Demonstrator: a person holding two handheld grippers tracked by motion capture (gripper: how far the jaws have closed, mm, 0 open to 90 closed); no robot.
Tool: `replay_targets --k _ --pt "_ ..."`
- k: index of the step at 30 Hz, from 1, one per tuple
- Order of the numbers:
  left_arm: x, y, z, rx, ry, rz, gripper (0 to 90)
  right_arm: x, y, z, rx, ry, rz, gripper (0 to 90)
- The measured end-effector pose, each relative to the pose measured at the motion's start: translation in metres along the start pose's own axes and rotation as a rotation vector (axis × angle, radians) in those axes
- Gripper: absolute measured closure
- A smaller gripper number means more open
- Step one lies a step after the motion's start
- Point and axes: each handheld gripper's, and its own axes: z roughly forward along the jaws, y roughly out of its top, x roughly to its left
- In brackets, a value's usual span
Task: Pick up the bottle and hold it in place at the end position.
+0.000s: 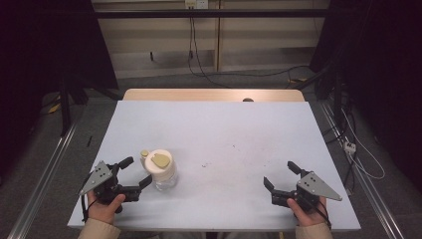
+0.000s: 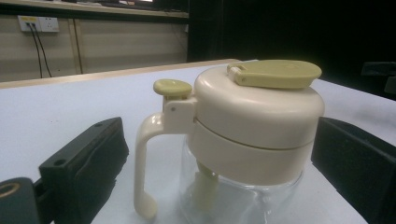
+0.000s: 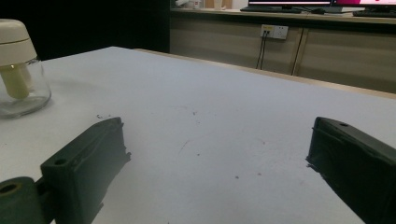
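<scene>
A small clear glass jar point(image 1: 162, 172) with a cream lid, a cream handle and an olive-green flip cap stands on the pale blue table point(image 1: 224, 129), left of the middle near the front. My left gripper point(image 1: 138, 172) is open, its jaws on either side of the jar's near side without touching it. In the left gripper view the jar point(image 2: 252, 140) stands close up between the two black jaws, handle to the left. My right gripper point(image 1: 281, 174) is open near the front right, with nothing between its jaws. The right gripper view has the jar point(image 3: 18, 70) far off at its left edge.
The table's far edge is a wooden strip point(image 1: 214, 94). Beyond it lie cables point(image 1: 209, 69) on the floor and low wall cabinets. Metal rails point(image 1: 40, 179) run along the floor on both sides. Small dark specks point(image 1: 205, 164) mark the table's middle.
</scene>
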Motion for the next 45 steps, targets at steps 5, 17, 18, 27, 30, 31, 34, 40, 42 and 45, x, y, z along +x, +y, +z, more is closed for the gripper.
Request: replay_targets --k 5,17,18,27,30,31,34,40,42,45 --pt "0.000 -0.001 0.001 0.016 -0.007 0.002 2.9 0.000 0.001 0.000 -0.003 0.003 0.000 3.5" --pt "-0.006 -0.003 0.007 0.095 -0.028 0.034 3.2 -0.002 0.001 -0.001 -0.006 -0.001 -0.002 3.7" --pt "-0.006 -0.003 0.008 0.099 -0.032 0.035 3.3 -0.001 0.001 -0.001 -0.008 -0.003 -0.002 3.7" --pt "-0.013 -0.005 0.014 0.123 -0.032 -0.001 3.4 0.000 0.002 -0.001 -0.014 0.002 0.004 3.8" --pt "-0.013 -0.004 0.016 0.135 -0.031 0.016 3.4 -0.001 0.002 -0.001 -0.008 0.001 0.005 3.9" --pt "-0.014 -0.004 0.017 0.135 -0.030 0.007 3.4 -0.002 0.002 -0.001 -0.015 -0.001 0.012 3.9" --pt "-0.016 -0.004 0.019 0.138 -0.029 0.000 3.3 -0.002 0.002 -0.001 -0.013 -0.004 0.008 3.9" --pt "-0.017 -0.004 0.027 0.168 0.001 0.017 3.7 -0.001 0.002 -0.002 -0.014 -0.010 0.004 4.1" --pt "-0.018 -0.003 0.030 0.161 0.005 -0.003 3.5 -0.001 0.003 -0.003 -0.019 -0.009 0.005 4.1" --pt "-0.021 -0.002 0.036 0.181 0.022 0.025 2.8 -0.001 0.002 -0.002 -0.016 -0.006 0.004 4.1"
